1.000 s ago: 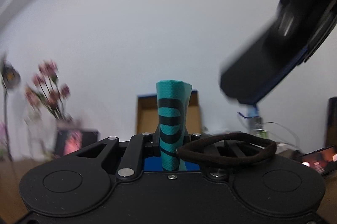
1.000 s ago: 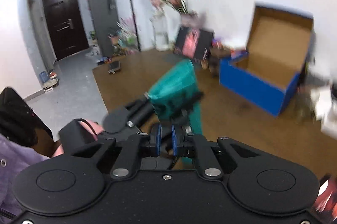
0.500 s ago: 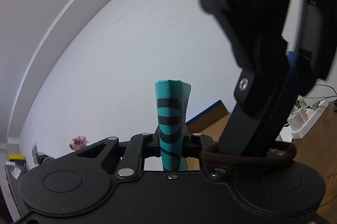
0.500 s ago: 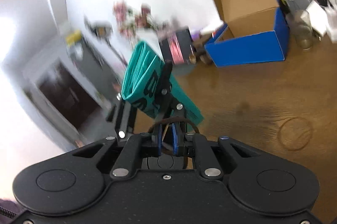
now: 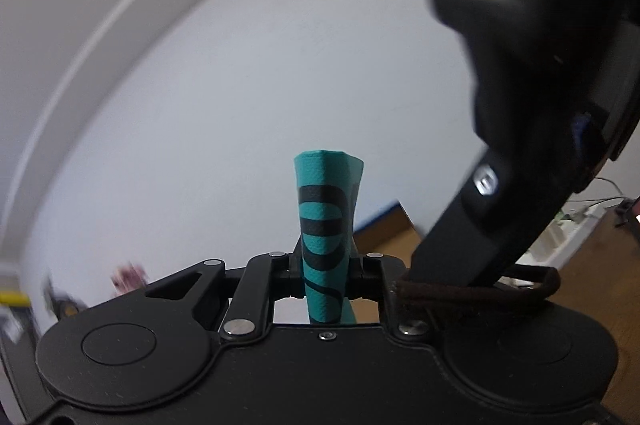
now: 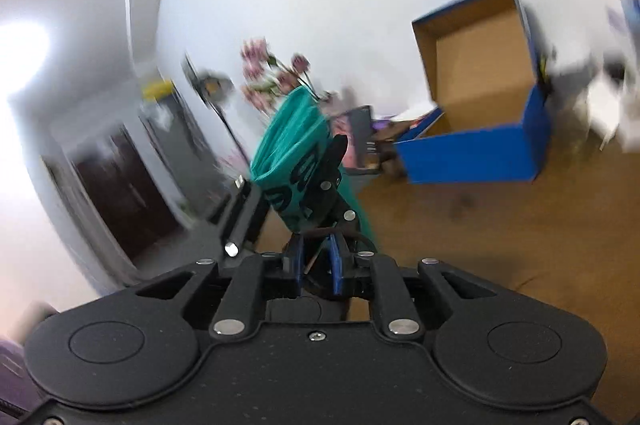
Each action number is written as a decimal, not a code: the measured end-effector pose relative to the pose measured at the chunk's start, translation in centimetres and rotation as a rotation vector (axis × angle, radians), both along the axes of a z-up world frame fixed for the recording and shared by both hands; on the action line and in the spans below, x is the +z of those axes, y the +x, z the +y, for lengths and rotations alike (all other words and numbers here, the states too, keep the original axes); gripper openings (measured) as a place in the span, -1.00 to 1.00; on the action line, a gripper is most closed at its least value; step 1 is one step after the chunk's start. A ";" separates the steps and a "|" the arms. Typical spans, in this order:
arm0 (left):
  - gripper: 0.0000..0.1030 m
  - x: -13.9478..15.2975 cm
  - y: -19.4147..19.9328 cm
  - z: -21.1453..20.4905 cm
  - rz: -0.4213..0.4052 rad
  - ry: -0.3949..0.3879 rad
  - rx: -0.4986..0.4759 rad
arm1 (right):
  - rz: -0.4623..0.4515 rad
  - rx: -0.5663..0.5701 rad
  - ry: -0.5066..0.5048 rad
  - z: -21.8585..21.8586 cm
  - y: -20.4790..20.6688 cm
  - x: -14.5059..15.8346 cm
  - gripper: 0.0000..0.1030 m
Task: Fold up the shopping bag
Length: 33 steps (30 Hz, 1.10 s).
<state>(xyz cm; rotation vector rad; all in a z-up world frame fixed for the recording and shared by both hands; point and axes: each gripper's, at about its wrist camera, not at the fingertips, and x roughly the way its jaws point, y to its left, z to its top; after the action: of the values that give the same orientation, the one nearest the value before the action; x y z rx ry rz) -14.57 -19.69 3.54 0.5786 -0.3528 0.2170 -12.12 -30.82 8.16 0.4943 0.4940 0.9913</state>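
Note:
The teal shopping bag (image 5: 324,225), printed in black, is folded into a narrow roll. It stands upright between the fingers of my left gripper (image 5: 326,259), which is shut on it. A brown elastic band (image 5: 480,295) lies as a flat loop over the left gripper's right side. My right gripper (image 5: 456,273) comes down from the upper right with its tip at that loop. In the right wrist view the right gripper (image 6: 318,249) has its blue pads close together on the band (image 6: 324,233), just below the bag (image 6: 292,141).
An open blue cardboard box (image 6: 476,153) stands on the wooden surface (image 6: 500,245) at the right. Pink flowers (image 6: 272,73) and a lamp stand are by the white wall. A dark door (image 6: 120,193) is at the left. A white power strip (image 5: 568,229) lies at the right.
My right gripper has swung in from above and reached the band, which now lies flat and drawn to the right. Both grippers have tilted; the left still holds the rolled bag.

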 end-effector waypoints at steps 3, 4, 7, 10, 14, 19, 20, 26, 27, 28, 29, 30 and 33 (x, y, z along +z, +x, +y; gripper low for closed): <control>-0.72 0.4 -0.5 -0.1 -0.026 -0.014 -0.031 | -0.045 -0.018 0.011 -0.1 -0.4 -0.6 -0.72; -0.72 0.2 -0.7 -0.4 -0.053 0.004 -0.023 | -0.089 -0.034 -0.025 0.3 -1.0 -0.4 -0.72; -0.72 -0.8 -1.0 -1.7 -0.151 0.112 0.039 | -0.234 -0.075 -0.160 1.7 -3.1 0.5 -0.65; -0.71 -1.5 -0.8 -2.6 -0.208 0.188 0.092 | -0.238 -0.059 -0.196 2.4 -3.7 1.1 -0.67; -0.71 -1.4 -0.8 -3.1 -0.234 0.191 0.118 | -0.217 -0.024 -0.138 2.2 -4.1 1.3 -0.66; -0.70 -1.4 -0.8 -3.9 -0.250 0.208 0.129 | -0.149 -0.054 -0.088 2.1 -3.1 0.8 -0.65; -0.70 -1.5 -0.7 -4.0 -0.259 0.221 0.143 | -0.116 -0.075 -0.071 1.9 -2.9 0.7 -0.69; -0.70 -4.6 -0.1 -6.2 -0.381 0.439 0.174 | 0.135 -0.089 0.006 1.6 0.0 -1.7 -0.58; -0.70 -5.3 -0.1 -6.6 -0.405 0.488 0.171 | 0.137 -0.090 0.018 1.4 0.0 -1.9 -0.59; -0.70 -5.9 0.0 -6.6 -0.424 0.537 0.161 | 0.138 -0.092 0.030 1.2 0.0 -2.2 -0.59; -0.70 -6.1 0.0 -6.4 -0.425 0.551 0.135 | 0.137 -0.095 0.044 1.0 0.0 -2.4 -0.58; -0.70 -6.2 0.2 -6.3 -0.419 0.560 0.123 | 0.118 -0.110 0.069 0.6 -0.4 -2.5 -0.57; -0.70 -6.0 0.6 -5.9 -0.434 0.585 0.126 | 0.038 -0.174 0.150 -0.4 -1.5 -2.9 -0.58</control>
<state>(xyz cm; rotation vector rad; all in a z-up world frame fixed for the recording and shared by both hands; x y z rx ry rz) -13.98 -25.56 -2.48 1.1369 -0.8151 0.3656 -13.66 -31.25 5.27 0.6802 0.4048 0.8563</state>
